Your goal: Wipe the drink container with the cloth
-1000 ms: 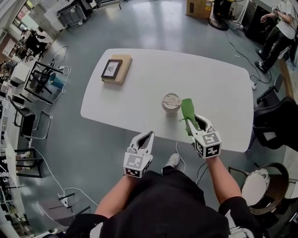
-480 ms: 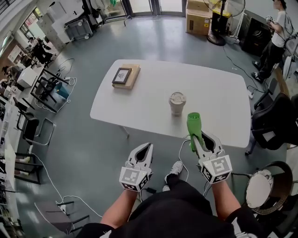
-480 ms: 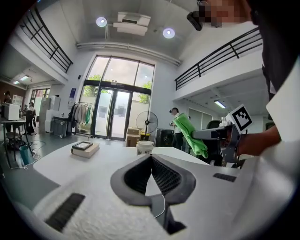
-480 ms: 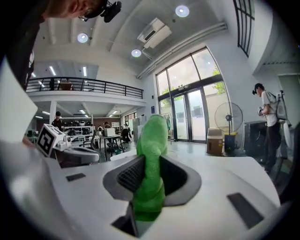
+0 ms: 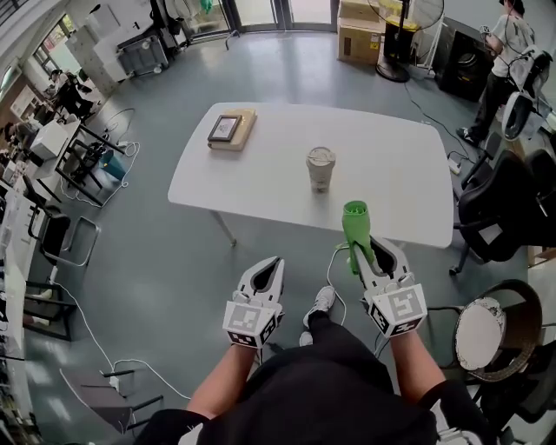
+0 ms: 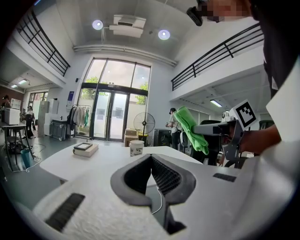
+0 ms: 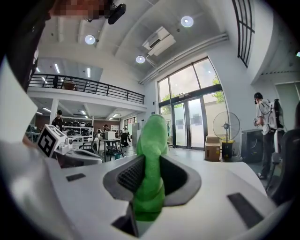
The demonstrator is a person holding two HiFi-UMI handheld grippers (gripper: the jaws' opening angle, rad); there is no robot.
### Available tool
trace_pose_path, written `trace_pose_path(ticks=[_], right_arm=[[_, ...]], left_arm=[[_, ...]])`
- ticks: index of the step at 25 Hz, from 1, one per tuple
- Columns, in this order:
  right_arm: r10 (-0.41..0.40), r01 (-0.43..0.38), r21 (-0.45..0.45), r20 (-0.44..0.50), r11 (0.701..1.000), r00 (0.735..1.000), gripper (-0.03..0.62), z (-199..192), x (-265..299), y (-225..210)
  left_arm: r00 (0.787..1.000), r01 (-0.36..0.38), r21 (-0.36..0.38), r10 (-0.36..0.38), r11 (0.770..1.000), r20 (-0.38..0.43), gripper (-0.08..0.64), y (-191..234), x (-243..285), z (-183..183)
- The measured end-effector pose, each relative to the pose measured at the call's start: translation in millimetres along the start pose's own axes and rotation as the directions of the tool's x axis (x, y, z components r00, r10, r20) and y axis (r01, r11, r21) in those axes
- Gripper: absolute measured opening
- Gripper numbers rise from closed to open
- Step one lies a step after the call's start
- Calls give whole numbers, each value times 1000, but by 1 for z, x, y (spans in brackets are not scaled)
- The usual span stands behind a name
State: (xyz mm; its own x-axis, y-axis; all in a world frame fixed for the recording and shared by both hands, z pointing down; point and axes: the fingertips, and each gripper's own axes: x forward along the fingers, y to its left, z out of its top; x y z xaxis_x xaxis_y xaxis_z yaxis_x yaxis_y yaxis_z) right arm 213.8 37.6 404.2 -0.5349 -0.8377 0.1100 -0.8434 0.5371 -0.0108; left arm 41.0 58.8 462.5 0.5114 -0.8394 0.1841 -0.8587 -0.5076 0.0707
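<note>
Landmark: white table (image 5: 261,165).

- Cup (image 5: 320,169), the drink container: upright on the table, lid on, about mid-table and a little toward the near edge. Nothing touches it. From the left gripper view it shows as a small pale cup (image 6: 137,147) on the tabletop, straight beyond the jaws.
- Cloth (image 5: 355,228), green: off the table, held in the air at its near edge, well apart from the cup. In the head view its upper end overlaps the table's edge.
- Right gripper (image 5: 369,254): on the person's side of the table, over the floor. In the right gripper view the jaws are clamped on the cloth (image 7: 151,159), which stands up between the pads as a rolled strip and rises well past the tips of the right gripper (image 7: 149,176).
- Left gripper (image 5: 271,265): also short of the table's near edge, over the floor, level with the right one. In the left gripper view the pads of the left gripper (image 6: 151,161) meet at the tips, with nothing between them. The cloth (image 6: 191,129) hangs to its right.
- Book (image 5: 230,129) with a framed picture on top: on the table's far left corner, well apart from the cup.
- Fan (image 5: 395,13), box (image 5: 358,39) and a standing person (image 5: 504,43): beyond the table's far side.
- Dark chair (image 5: 495,209): at the table's right end.
</note>
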Motion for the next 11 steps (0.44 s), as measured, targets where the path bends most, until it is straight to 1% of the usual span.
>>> trace_pose_path(ticks=[6, 11], right_arm=[[-8, 9, -21, 33, 1000, 999, 100, 4, -12, 10], [-8, 8, -18, 33, 1000, 999, 101, 8, -10, 17]], left_arm=[[1000, -1, 22, 1, 1000, 26, 14, -9, -9, 7], [999, -12, 35, 11, 999, 33, 14, -6, -16, 15]])
